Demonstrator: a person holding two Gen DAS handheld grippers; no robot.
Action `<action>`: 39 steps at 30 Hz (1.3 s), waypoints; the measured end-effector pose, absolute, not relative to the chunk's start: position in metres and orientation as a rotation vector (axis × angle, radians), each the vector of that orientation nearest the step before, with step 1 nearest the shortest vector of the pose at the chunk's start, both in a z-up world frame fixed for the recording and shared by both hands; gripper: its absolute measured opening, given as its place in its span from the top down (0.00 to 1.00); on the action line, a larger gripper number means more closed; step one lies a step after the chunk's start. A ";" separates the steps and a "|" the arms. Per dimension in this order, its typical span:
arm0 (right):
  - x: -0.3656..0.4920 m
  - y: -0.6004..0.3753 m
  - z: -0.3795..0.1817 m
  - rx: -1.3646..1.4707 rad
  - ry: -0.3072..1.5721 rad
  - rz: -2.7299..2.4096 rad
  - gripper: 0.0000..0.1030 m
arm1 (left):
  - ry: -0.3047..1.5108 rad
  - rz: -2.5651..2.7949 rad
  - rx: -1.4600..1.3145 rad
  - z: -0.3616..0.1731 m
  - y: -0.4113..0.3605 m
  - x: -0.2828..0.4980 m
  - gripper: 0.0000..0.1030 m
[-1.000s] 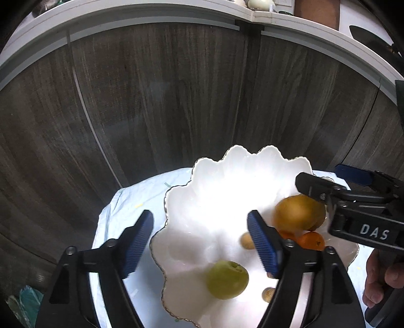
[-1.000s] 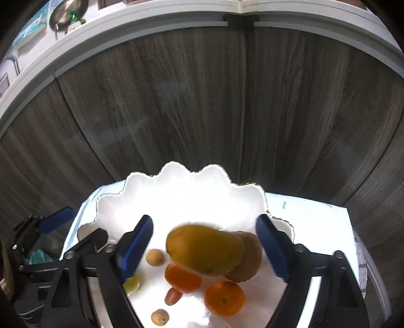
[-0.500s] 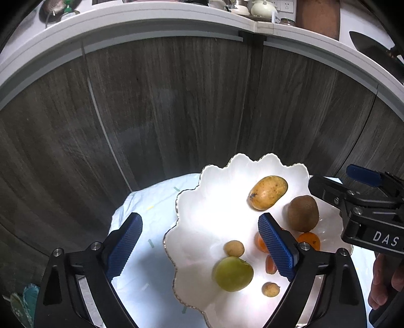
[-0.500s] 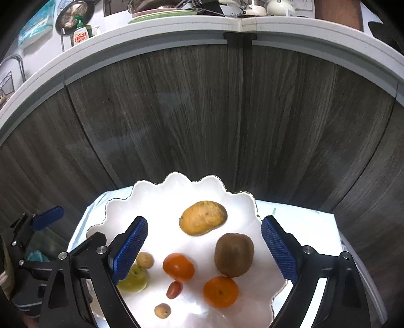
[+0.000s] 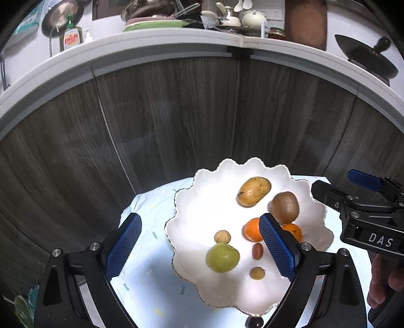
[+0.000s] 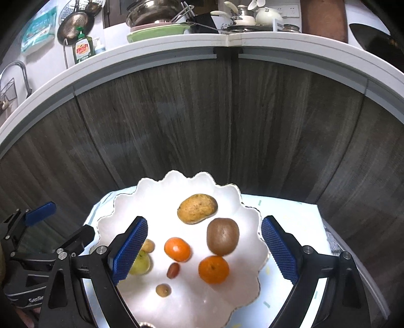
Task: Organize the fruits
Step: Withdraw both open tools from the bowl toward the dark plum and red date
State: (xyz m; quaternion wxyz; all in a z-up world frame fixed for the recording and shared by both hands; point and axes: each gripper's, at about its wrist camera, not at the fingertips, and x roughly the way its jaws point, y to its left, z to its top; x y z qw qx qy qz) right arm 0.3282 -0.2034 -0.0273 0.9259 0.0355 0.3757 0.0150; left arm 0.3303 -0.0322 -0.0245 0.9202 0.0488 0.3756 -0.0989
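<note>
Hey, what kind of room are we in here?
Most likely a home kitchen: a white counter carries a dish soap bottle, stacked pots and plates and a teapot, with dark wood cabinet doors below.

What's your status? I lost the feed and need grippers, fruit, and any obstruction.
Left gripper and right gripper open, empty, above the plate. Mango, kiwi, two oranges and small fruits on it. Nothing in the way.
</note>
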 end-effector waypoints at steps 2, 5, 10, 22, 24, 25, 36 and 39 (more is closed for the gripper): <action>0.321 -0.206 -0.026 0.078 0.765 0.026 0.10 | 0.760 -0.204 0.111 -0.020 -0.035 0.323 0.08; 0.311 -0.209 -0.024 0.087 0.759 0.021 0.10 | 0.753 -0.209 0.113 -0.016 -0.036 0.313 0.08; 0.296 -0.212 -0.022 0.093 0.750 0.019 0.10 | 0.753 -0.207 0.112 -0.015 -0.037 0.299 0.08; 0.257 -0.217 -0.031 0.118 0.730 0.020 0.10 | 0.730 -0.219 0.132 -0.020 -0.041 0.255 0.08; 0.251 -0.218 -0.035 0.115 0.730 0.019 0.10 | 0.733 -0.227 0.133 -0.023 -0.042 0.249 0.08; 0.249 -0.218 -0.036 0.113 0.731 0.019 0.10 | 0.733 -0.231 0.134 -0.025 -0.043 0.246 0.08; 0.212 -0.212 -0.057 0.047 0.699 0.033 0.11 | 0.721 -0.259 0.141 -0.051 -0.040 0.206 0.08; 0.200 -0.206 -0.061 0.008 0.672 0.040 0.10 | 0.704 -0.258 0.148 -0.058 -0.038 0.194 0.08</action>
